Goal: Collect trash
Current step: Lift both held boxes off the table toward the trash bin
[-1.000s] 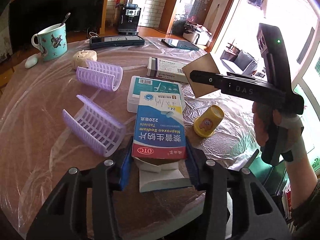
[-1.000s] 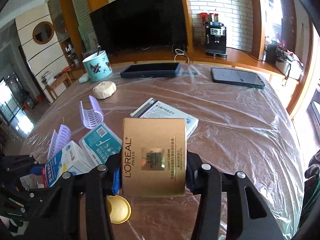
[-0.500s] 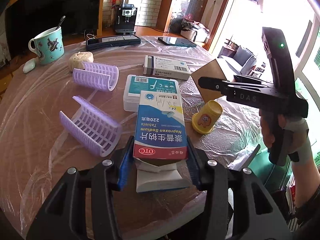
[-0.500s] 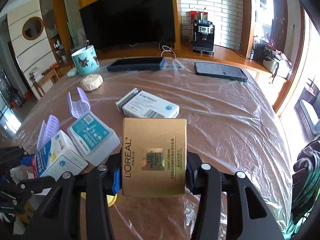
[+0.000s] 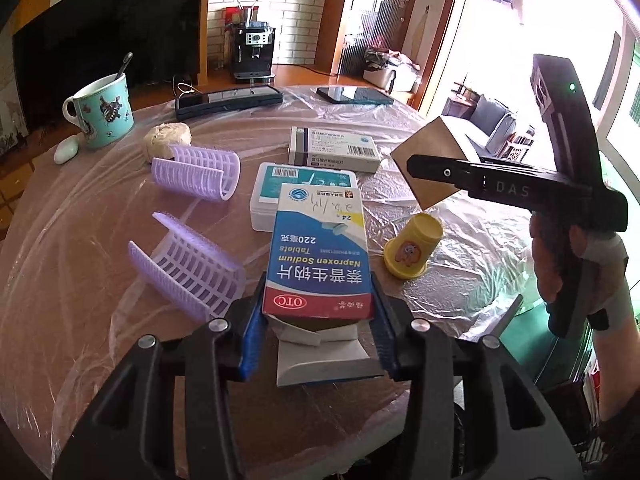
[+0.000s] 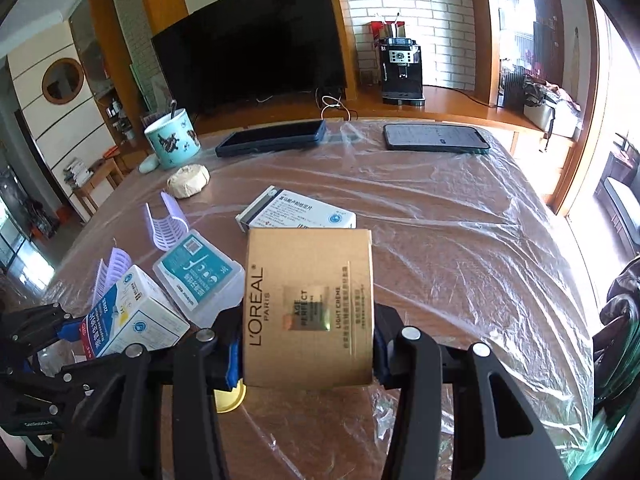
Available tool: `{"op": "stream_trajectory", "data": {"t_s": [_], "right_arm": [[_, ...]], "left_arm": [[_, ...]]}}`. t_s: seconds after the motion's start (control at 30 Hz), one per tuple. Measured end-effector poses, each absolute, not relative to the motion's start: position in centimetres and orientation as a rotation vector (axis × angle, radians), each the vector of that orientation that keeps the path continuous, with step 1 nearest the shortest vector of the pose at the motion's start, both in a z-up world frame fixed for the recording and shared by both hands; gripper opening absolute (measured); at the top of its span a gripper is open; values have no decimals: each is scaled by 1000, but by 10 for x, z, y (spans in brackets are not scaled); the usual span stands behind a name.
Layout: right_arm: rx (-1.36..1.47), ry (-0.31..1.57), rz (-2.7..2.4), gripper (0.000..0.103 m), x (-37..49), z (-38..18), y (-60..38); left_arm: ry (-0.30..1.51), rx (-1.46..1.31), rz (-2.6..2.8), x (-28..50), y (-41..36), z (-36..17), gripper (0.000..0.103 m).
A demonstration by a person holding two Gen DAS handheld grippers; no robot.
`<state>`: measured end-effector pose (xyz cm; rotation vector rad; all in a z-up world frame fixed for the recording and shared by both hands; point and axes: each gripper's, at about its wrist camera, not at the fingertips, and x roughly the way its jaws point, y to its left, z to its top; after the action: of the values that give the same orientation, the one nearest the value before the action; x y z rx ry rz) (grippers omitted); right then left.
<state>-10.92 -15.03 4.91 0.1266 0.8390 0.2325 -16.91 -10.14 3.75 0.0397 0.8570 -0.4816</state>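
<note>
Through my left wrist camera, my left gripper pinches the blue Naproxen box just in front of the clear floss case, and through my right wrist camera, my right gripper clamps the gold L'Oréal box just right of that floss case.

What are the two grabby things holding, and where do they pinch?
The left tool pinches the blue pill box by the sides of its open near end. The right tool pinches the gold box by its two sides.
</note>
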Motion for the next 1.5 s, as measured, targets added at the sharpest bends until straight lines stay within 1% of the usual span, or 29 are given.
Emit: {"op": "stream_trajectory", "data": {"t_s": [0.67,1.1,1.5], "right_arm": [[160,774,354,47,-179,84,-126],[120,807,418,47,-211,82,-92],[76,816,470,47,-243,86,-68]], "left_arm": [[794,-16,-459,-206,-64,59,47],[776,-9,-458,-233,-54,66,47],[798,11,-464,-260,-48,62,47]]}}
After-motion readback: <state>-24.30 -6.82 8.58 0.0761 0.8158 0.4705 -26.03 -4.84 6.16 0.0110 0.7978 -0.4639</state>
